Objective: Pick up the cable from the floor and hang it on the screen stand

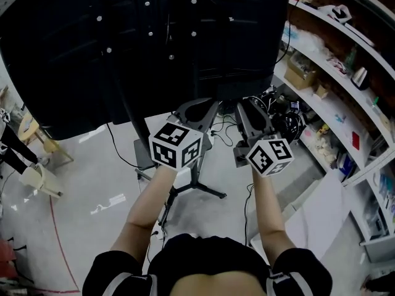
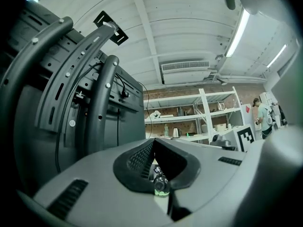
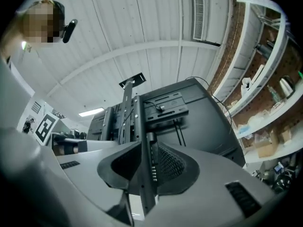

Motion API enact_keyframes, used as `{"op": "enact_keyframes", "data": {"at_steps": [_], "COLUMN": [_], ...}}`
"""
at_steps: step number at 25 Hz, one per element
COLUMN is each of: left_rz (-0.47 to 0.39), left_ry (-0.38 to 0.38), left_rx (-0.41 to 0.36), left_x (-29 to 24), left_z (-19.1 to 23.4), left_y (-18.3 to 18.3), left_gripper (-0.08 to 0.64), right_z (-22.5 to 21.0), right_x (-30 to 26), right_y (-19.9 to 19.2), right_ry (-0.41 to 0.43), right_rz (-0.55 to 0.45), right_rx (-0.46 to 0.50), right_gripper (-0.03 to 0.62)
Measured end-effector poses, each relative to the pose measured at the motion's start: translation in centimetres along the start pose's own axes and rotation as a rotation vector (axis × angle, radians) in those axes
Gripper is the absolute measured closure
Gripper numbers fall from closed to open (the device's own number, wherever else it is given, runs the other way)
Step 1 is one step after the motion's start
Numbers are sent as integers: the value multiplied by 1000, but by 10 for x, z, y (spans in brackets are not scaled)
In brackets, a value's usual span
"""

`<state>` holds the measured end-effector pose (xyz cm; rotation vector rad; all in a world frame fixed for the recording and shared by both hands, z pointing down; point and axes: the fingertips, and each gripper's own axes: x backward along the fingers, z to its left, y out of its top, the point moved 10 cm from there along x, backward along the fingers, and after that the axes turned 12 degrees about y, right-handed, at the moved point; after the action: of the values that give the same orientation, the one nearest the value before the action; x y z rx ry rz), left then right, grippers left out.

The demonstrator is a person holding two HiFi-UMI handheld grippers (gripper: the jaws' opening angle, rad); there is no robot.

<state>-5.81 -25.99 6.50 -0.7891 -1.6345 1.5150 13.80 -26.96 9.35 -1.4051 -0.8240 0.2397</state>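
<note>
Facing the back of the dark screen (image 1: 123, 42) on its screen stand (image 1: 207, 192), both grippers raised just short of it. Holds the left gripper (image 2: 152, 141) with fingers closed tip to tip on nothing. Holds the right gripper (image 3: 142, 148) with fingers part open: only the stand's upright mounting rail (image 3: 136, 110) showing through the gap, well beyond, and no cable pinched. Carries no cable in either gripper.

Cannot single out the task's cable. Several black leads (image 1: 223, 128) lying on the floor (image 1: 80, 165) near the stand's foot, one trailing lead (image 1: 120, 142) running from the screen down to the floor, and thin leads (image 2: 121, 86) draped on the mount behind the screen.

Fits two stages alike: cable among those on the floor and waiting to be lifted, or cable among those on the mount and the hanging done. Cannot settle from these views which of the two holds, so calls for no particular move.
</note>
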Motion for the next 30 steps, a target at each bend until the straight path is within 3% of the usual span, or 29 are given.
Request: {"op": "enact_keyframes", "data": {"at_steps": [4, 10, 16, 30], "left_rz": [2, 57, 140, 203], "left_ry": [30, 147, 212, 194], "left_rx": [-14, -48, 20, 44], "left_x": [12, 45, 81, 106], "left_z": [-24, -47, -44, -47], "left_y": [-33, -87, -127, -147], "left_gripper": [552, 552, 552, 552], "right_z": [28, 65, 87, 109], "right_x": [32, 65, 88, 94], "right_y": [-27, -60, -81, -92], "right_ry": [-36, -97, -160, -167], "right_rz": [55, 199, 288, 333], "right_rx": [-15, -141, -184, -144], "right_gripper": [482, 483, 539, 568]}}
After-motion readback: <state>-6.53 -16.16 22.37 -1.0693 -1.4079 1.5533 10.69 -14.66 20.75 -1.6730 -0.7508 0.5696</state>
